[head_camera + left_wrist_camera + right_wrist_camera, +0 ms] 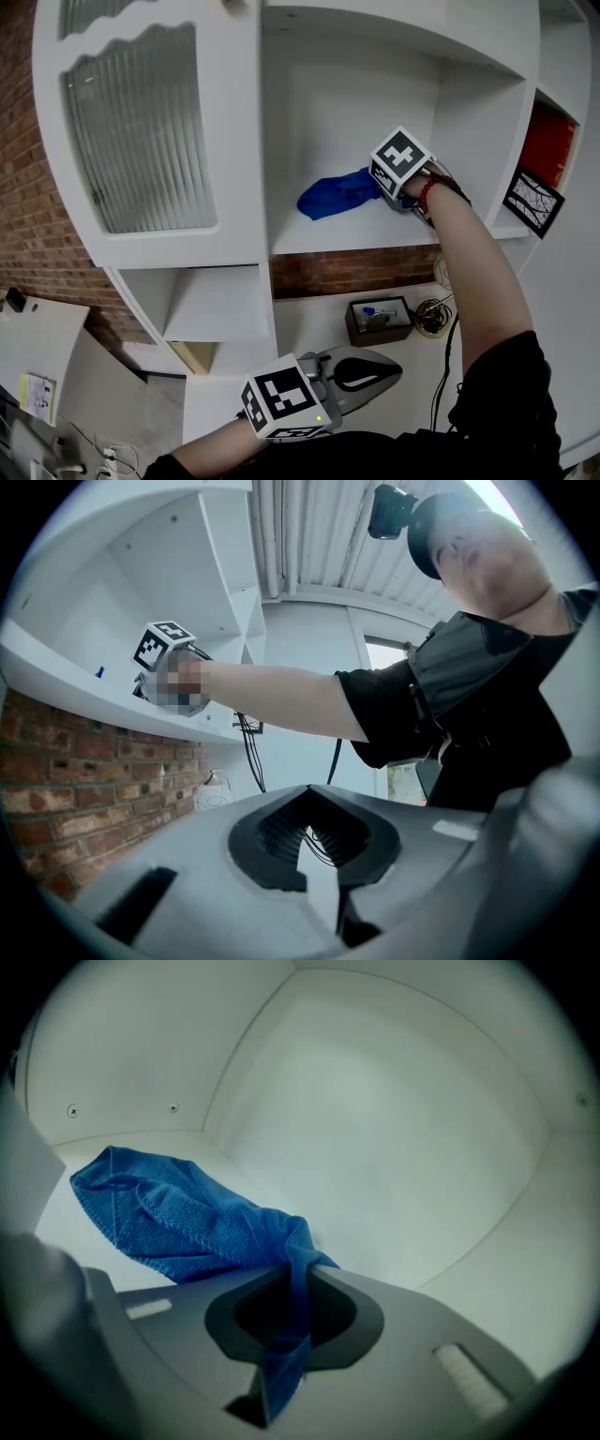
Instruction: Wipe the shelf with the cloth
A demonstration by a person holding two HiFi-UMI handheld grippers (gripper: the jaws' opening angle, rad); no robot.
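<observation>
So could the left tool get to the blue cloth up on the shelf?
Probably, if lifted: the left tool hangs below the shelf, whose front is open. The right tool grips the cloth there.

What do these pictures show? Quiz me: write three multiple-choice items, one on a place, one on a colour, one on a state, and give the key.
1. Where does the cloth lie?
A) on the white shelf
B) on the floor
C) in a drawer

2. What colour is the cloth?
A) red
B) blue
C) green

3. The right gripper is:
A) open and empty
B) shut on the cloth
C) out of view

Key:
1 A: the head view shows it lying on the shelf board.
2 B: it is blue in both views.
3 B: a fold of cloth runs between its closed jaws in the right gripper view.
</observation>
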